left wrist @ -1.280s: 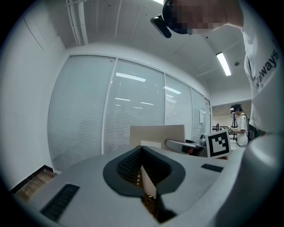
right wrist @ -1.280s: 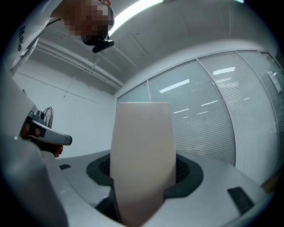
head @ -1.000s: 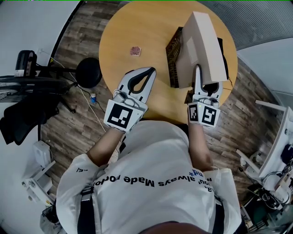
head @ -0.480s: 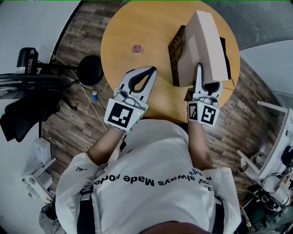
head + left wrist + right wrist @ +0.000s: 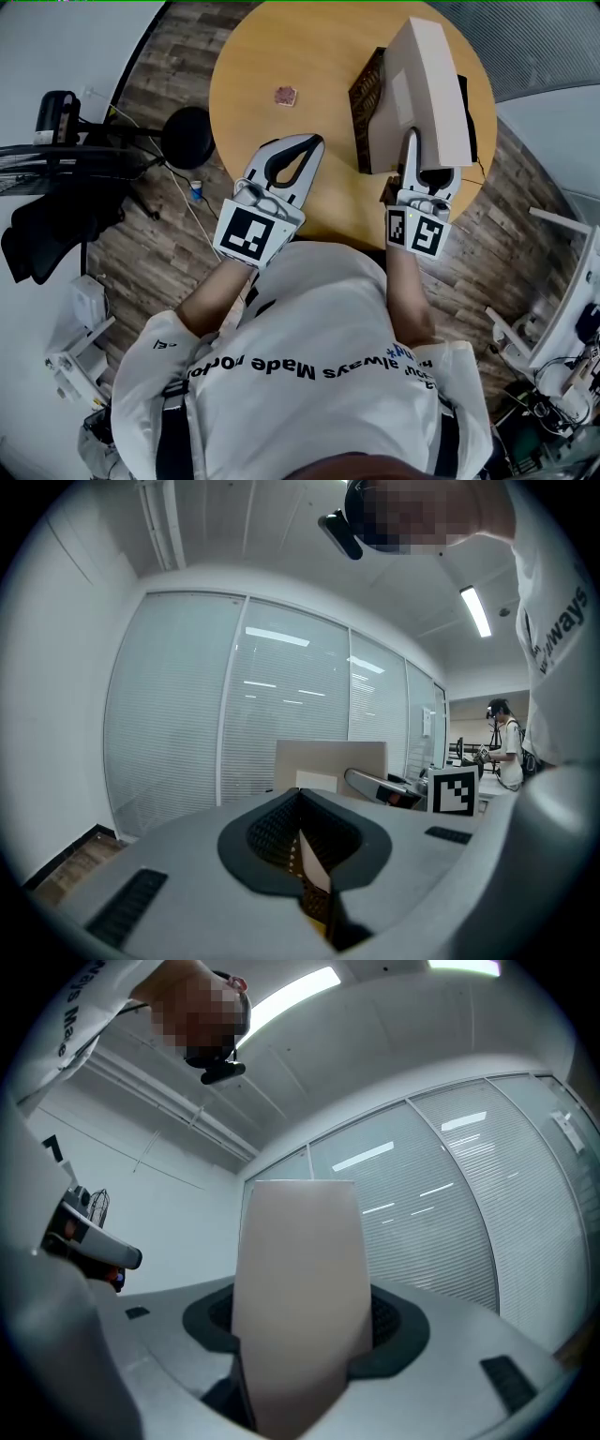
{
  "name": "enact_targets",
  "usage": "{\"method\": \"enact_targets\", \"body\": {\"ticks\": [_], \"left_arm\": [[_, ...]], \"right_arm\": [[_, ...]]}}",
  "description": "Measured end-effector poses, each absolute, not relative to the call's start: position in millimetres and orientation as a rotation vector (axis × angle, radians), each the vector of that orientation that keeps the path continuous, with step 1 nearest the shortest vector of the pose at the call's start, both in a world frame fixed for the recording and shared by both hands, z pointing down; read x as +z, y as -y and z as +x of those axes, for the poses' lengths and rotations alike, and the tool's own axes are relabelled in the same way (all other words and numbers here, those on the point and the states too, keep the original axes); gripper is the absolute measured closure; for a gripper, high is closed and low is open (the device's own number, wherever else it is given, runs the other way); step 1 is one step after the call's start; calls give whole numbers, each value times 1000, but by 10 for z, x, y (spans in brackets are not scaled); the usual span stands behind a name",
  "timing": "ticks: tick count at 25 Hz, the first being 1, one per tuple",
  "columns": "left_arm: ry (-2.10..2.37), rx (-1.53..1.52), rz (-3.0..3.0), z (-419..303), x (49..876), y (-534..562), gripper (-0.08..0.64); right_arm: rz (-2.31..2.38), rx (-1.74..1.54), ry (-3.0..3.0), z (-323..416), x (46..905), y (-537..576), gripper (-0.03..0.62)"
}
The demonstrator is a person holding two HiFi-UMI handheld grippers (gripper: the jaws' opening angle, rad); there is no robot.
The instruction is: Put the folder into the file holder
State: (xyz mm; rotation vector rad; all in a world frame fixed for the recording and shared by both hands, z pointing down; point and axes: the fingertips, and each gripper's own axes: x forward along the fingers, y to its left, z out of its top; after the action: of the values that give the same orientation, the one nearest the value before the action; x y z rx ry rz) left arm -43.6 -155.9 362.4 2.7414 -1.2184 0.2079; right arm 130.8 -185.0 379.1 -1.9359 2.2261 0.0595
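A beige box folder [image 5: 427,94] stands tilted over the right side of the round wooden table [image 5: 281,47]. My right gripper [image 5: 427,167] is shut on its near end, and in the right gripper view the folder [image 5: 300,1288] fills the space between the jaws. A dark mesh file holder [image 5: 367,103] shows along the folder's left side, with a black edge at its right. The folder hides the rest of it, so I cannot tell whether the folder sits inside. My left gripper [image 5: 311,145] hovers shut and empty over the table's near edge, left of the holder.
A small reddish object [image 5: 285,95] lies on the table left of the holder. A black round stool [image 5: 187,136] and a cable are on the wooden floor to the left. Glass partition walls stand beyond the table. Another person [image 5: 511,742] stands far off at the right.
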Motion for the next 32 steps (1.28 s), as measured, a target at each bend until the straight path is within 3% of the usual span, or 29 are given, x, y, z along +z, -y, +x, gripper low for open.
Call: {"method": "enact_targets", "body": {"ticks": [32], "left_arm": [[1235,203,2724,-449,3654,1562,535]], "right_arm": [[-1902,107,-2281,1272,3936,1860,302]]}}
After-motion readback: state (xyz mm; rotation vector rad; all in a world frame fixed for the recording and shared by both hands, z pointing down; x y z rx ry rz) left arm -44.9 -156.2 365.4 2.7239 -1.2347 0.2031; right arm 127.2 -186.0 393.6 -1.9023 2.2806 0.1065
